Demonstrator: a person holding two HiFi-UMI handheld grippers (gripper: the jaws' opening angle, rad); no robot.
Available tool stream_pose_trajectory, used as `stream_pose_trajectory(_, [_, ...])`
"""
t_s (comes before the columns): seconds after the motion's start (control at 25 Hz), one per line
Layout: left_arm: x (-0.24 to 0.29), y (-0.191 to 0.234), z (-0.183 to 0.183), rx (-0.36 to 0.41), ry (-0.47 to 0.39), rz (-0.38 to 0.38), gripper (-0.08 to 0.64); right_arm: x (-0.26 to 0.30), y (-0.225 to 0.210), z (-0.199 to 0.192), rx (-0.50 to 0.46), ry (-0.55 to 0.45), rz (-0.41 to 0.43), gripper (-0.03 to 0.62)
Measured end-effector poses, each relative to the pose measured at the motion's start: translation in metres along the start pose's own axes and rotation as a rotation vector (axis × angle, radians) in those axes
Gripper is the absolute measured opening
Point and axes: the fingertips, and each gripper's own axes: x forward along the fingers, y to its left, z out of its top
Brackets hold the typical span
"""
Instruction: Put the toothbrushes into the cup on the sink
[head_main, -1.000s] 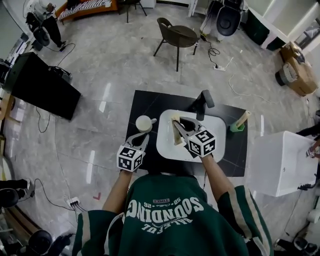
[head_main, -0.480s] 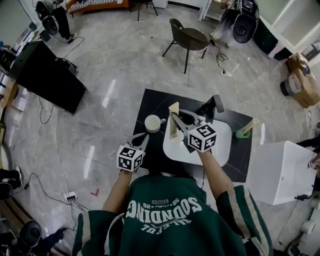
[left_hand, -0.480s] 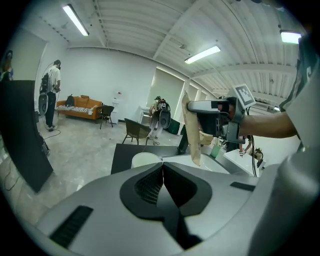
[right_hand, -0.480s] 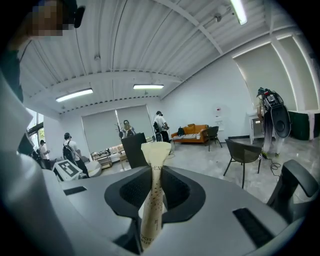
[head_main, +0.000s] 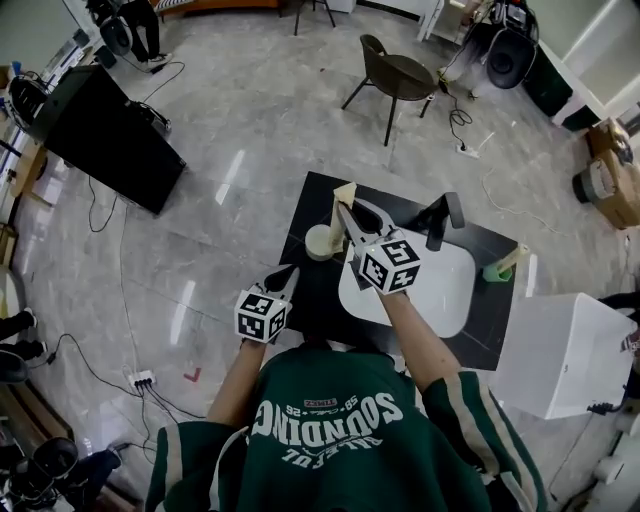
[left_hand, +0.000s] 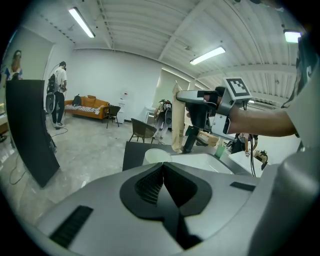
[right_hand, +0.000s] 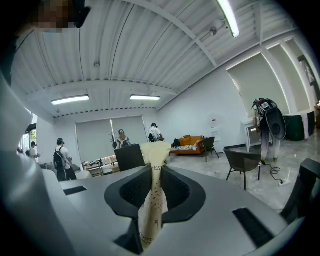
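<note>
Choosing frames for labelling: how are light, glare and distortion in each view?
Head view: even light, glare streaks on the floor, edges bent. Right gripper view: wrapped toothbrush sharp, ceiling lamps bright, room curved. Left gripper view: strong fisheye, dark corners.

Bare black tabletop (head_main: 318, 300) just before the cup (head_main: 322, 241); black faucet (head_main: 440, 215) well apart rightward, behind the sink (head_main: 440, 295).

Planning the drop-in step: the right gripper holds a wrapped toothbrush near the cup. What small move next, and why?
Probably ease the right gripper slightly left, over the cup: its jaws clamp the toothbrush upright, and its lower end seems beside the rim, not inside.
</note>
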Motion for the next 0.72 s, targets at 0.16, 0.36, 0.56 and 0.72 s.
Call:
stream_pose_trajectory(0.16, [-0.009, 0.008, -0.005, -0.012, -0.005, 0.025, 0.012, 0.015, 0.002, -0.009, -0.006, -0.009, -0.001, 0.08])
stream_pose_trajectory(0.36, [-0.022, 0.019, -0.012, -0.026, -0.011, 0.052, 0.012, 0.029, 0.003, -0.023, 0.009, 0.006, -0.01, 0.08])
stream_pose_trajectory(0.56, [-0.027, 0.025, -0.009, -0.028, -0.02, 0.061, 0.012, 0.039, 0.009, -0.041, -0.032, 0.047, -0.021, 0.08])
stream_pose_trajectory(0.72, [-0.026, 0.026, -0.007, -0.024, -0.019, 0.055, 0.012, 0.038, 0.011, -0.063, -0.029, 0.109, -0.025, 0.08])
